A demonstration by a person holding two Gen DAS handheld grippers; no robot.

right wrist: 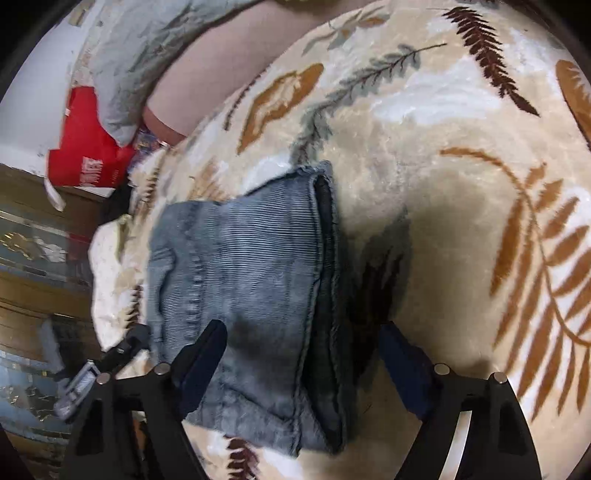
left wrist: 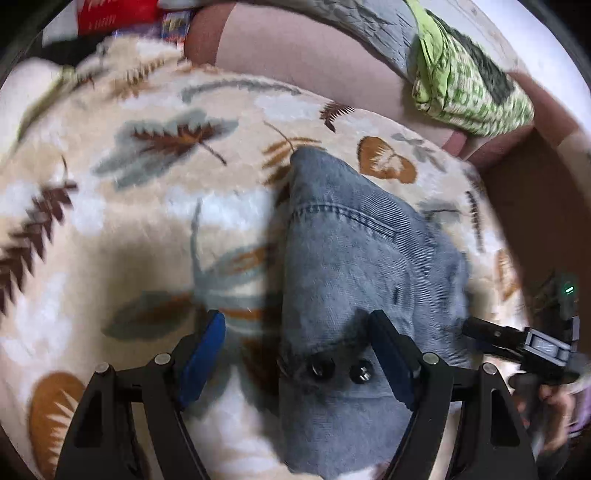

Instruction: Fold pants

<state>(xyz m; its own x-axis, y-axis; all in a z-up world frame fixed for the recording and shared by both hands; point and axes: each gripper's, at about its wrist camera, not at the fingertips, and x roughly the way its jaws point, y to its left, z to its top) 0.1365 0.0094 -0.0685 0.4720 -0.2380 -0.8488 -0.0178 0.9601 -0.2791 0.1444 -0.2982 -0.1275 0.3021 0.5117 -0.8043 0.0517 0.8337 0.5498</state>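
Note:
Blue denim pants lie folded into a compact stack on a cream blanket with a leaf print. My left gripper is open and hovers over the stack's near left edge; its right finger is above the denim, its left finger above the blanket. In the right wrist view the folded pants show their layered edge on the right side. My right gripper is open and straddles that edge without holding it. The right gripper also shows in the left wrist view, beside the pants.
The blanket covers a pinkish sofa. A green patterned cloth and a grey cushion lie at the back. A red bag and wooden furniture stand to the left in the right wrist view.

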